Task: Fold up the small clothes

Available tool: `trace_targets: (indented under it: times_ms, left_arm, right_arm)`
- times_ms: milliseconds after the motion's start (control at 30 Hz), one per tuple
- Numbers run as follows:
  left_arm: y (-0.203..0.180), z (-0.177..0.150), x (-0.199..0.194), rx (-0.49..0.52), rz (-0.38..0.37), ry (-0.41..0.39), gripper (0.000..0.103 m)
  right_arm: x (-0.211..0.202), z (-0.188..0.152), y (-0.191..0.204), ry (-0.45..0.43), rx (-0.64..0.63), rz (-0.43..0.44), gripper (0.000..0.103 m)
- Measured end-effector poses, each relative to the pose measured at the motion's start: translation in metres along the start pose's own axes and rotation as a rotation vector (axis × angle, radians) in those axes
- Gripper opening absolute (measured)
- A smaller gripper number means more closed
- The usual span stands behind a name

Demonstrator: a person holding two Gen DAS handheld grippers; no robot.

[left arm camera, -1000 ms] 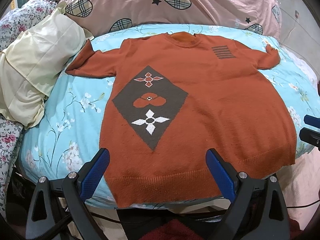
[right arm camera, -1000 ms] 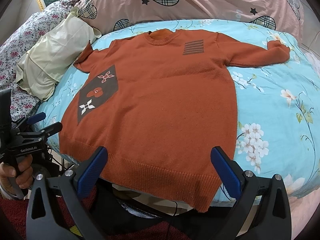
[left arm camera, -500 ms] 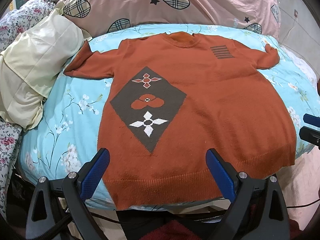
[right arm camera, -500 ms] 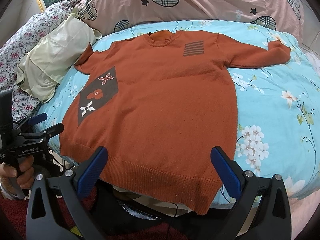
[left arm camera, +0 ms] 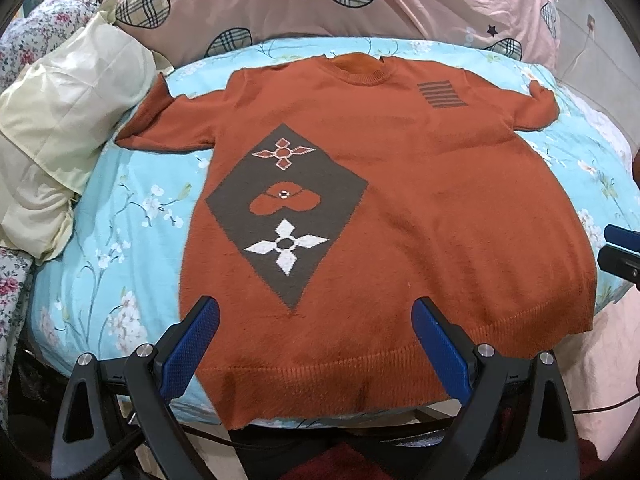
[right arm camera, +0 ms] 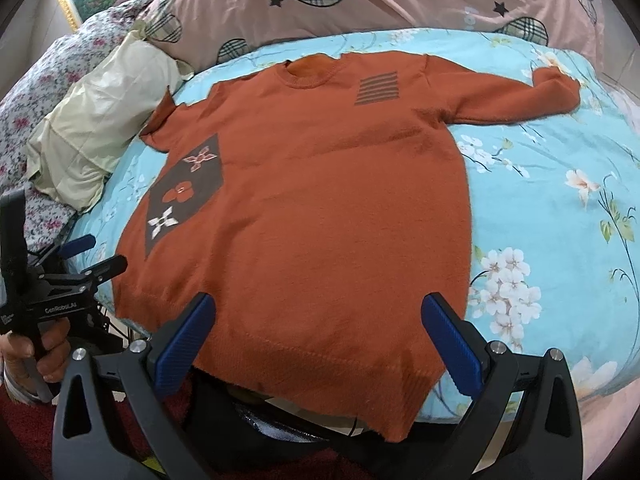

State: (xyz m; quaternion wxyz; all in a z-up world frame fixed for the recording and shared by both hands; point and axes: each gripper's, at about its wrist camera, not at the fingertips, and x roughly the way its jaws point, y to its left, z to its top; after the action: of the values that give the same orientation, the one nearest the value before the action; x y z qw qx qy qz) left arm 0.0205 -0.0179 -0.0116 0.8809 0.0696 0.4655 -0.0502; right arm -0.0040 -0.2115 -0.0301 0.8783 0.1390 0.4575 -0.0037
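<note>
Both claws hang released over the near edge of the bed, jaws spread wide with nothing between them. Left claw (left arm camera: 312, 338) sits above the ribbed hem of the orange sweater (left arm camera: 420, 200), its blue fingertips (left arm camera: 200, 320) framing the lower point of the grey diamond panel (left arm camera: 286, 216). From the right wrist view the left claw (right arm camera: 88, 256) shows at the far left, gripped by a hand (right arm camera: 48, 360). Right claw (right arm camera: 316, 320) hovers over the hem further right.

At the far left a floral quilt (right arm camera: 52, 80) lies bunched, and just right of it a pale yellow pillow (left arm camera: 68, 120) touches the sweater's left sleeve. The sweater lies flat, front up, collar far, sleeves spread out, on the light blue floral bedsheet (right arm camera: 560, 220); its hem hangs slightly past the near edge. A grey striped patch (left arm camera: 442, 94) marks the chest on the right. Behind, a pink duvet with plaid hearts (left arm camera: 360, 4) runs along the far side
</note>
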Motion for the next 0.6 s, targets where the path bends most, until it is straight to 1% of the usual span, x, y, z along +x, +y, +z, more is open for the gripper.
trace_targets:
  times_ms: [133,267,367,467,533,567,600]
  left_arm:
    - [0.001,0.007,0.011,0.008,-0.002,0.028,0.097]
    - [-0.002,0.021,0.023,0.006,-0.007,0.025,0.097]
    - [-0.004,0.031,0.031,0.006,-0.012,0.025,0.097]
    - [-0.009,0.039,0.039,0.007,-0.019,0.033,0.097]
    - [-0.012,0.044,0.043,0.012,-0.02,0.04,0.097]
    - [-0.014,0.048,0.045,0.013,-0.024,0.042,0.097]
    - [-0.016,0.05,0.047,0.013,-0.027,0.043,0.097]
  right_arm:
    - [0.002,0.01,-0.023,-0.023,0.059,0.012,0.102]
    - [0.004,0.024,-0.059,-0.048,0.142,0.003,0.102]
    - [0.004,0.038,-0.095,-0.074,0.213,-0.011,0.098]
    - [0.002,0.056,-0.133,-0.109,0.273,-0.048,0.09]
    - [-0.002,0.07,-0.16,-0.138,0.307,-0.073,0.082]
    - [-0.005,0.081,-0.184,-0.163,0.346,-0.095,0.08]
    - [-0.006,0.089,-0.197,-0.173,0.371,-0.105,0.076]
